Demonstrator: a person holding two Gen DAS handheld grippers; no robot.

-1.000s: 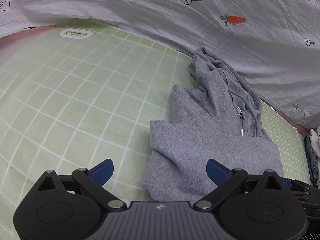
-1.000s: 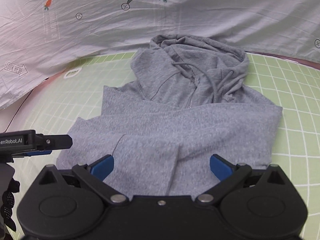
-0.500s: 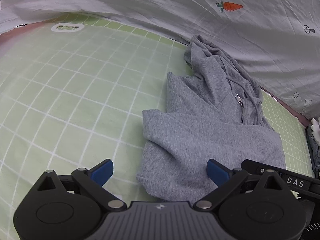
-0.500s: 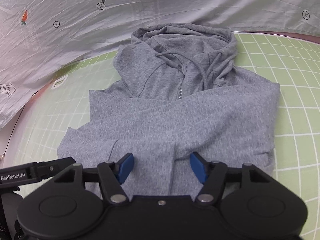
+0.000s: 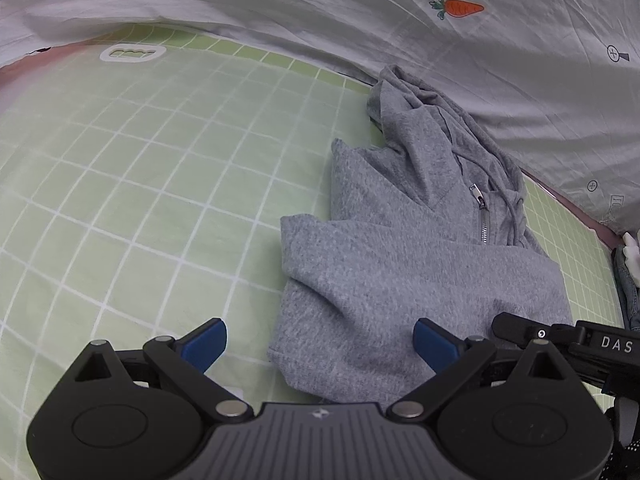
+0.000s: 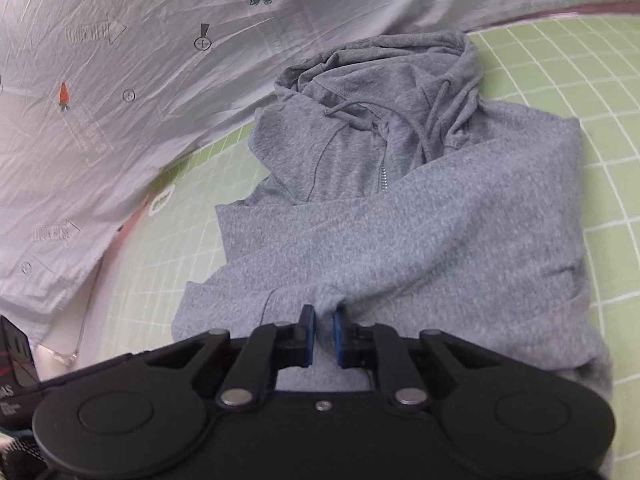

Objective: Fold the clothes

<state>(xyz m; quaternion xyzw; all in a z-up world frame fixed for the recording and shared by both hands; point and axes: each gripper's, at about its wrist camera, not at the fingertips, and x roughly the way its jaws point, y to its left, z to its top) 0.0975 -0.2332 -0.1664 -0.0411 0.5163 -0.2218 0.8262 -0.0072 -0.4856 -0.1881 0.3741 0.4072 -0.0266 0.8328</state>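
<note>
A grey marl zip-front hooded sweatshirt lies partly folded on a pale green mat with a white grid, filling the centre of the right wrist view and the centre right of the left wrist view, its hood crumpled against a white printed sheet with carrot motifs at the top of both frames; the right gripper, at lower centre of its view, is pinched narrow over the near edge of the folded layers, though whether cloth is truly clamped between the blue pads cannot be told; the left gripper stands wide, one pad over bare mat, the other over fabric. Risk, as a judgement: a thin or single-layer pinch may slip or drag the stacked layers askew; the loose drawstrings may trail out. The right view alone shows the hood opening and cords; the left view alone shows the sweatshirt's stepped left edge and the wide bare mat beside it.
</note>
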